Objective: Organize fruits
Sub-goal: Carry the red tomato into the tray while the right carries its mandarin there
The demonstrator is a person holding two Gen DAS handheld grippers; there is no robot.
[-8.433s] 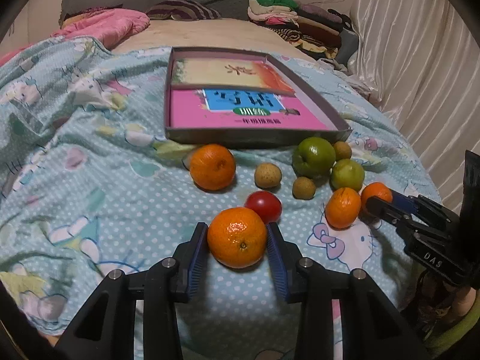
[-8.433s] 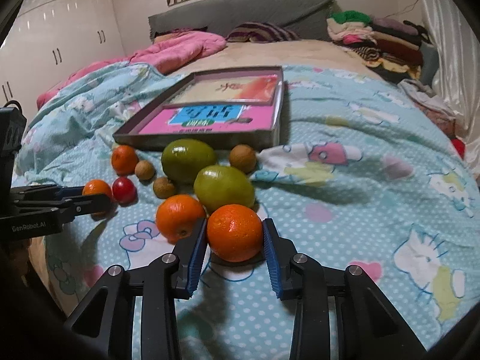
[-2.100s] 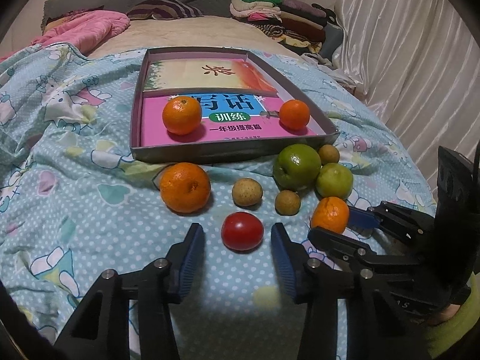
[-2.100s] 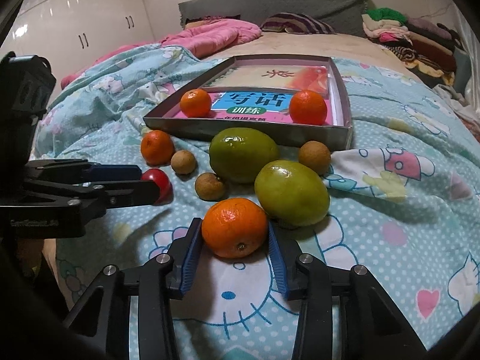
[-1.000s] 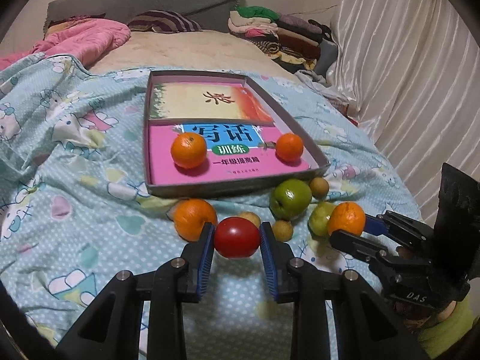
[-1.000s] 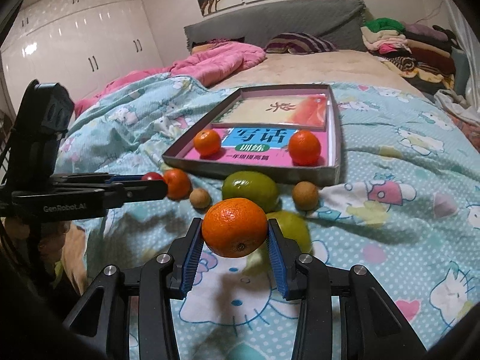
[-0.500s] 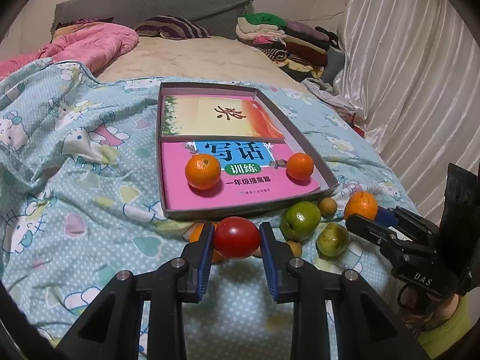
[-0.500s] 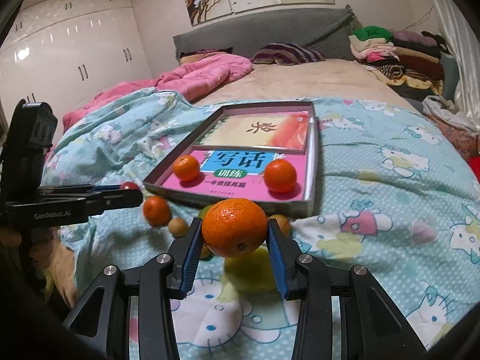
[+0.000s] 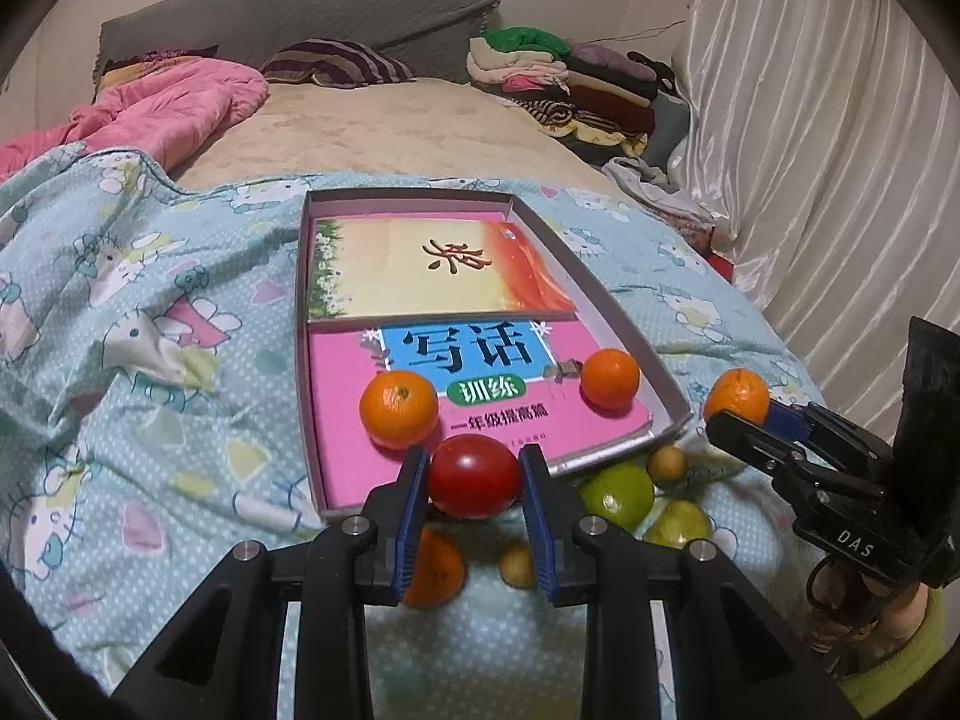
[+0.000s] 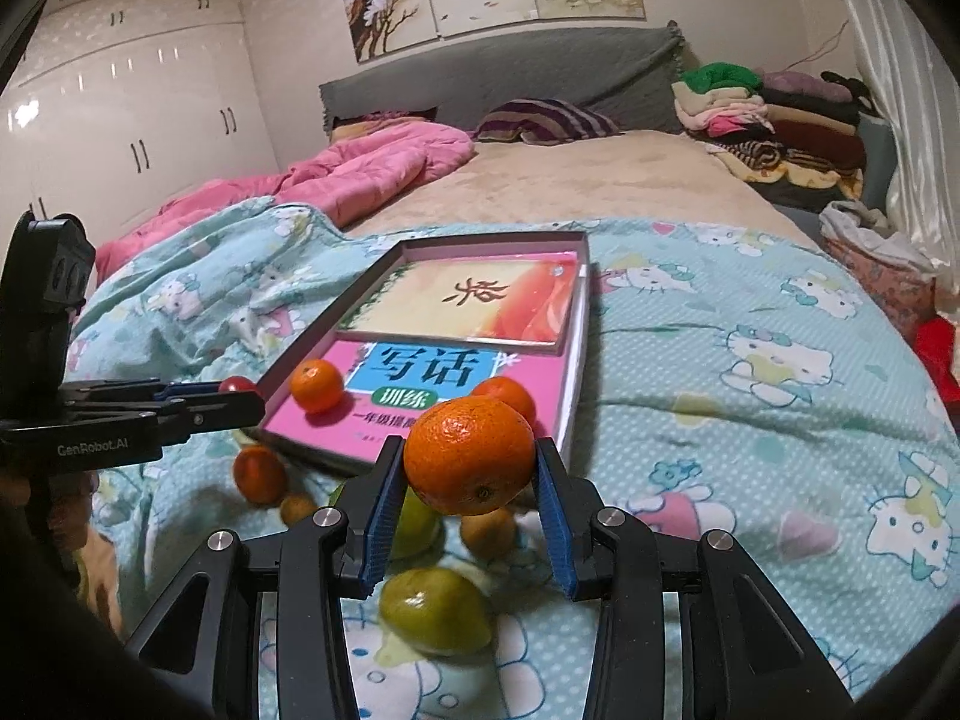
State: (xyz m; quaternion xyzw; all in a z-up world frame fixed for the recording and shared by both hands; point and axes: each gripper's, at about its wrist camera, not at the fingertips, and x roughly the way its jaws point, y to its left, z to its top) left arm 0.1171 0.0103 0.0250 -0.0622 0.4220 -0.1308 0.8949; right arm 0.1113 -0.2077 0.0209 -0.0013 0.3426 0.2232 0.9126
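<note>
Red tomato (image 9: 474, 476) clamped in left claw (image 9: 474, 480), orange (image 10: 469, 462) clamped in right claw (image 10: 468, 480), both near tray (image 9: 624, 324) front edge.

- A red tomato (image 9: 474, 476), round and glossy, is pinched between jaws and held above the near edge of the tray (image 9: 606, 300).
- A tangerine (image 10: 470, 462) is likewise pinched in the air.
- Two tangerines (image 9: 399, 409) (image 9: 610, 378) sit on the tray's pink book.
- Green fruits (image 9: 618, 489), small brown ones (image 9: 667, 463) and another tangerine (image 9: 435, 567) lie on the bed, near the tray.
</note>
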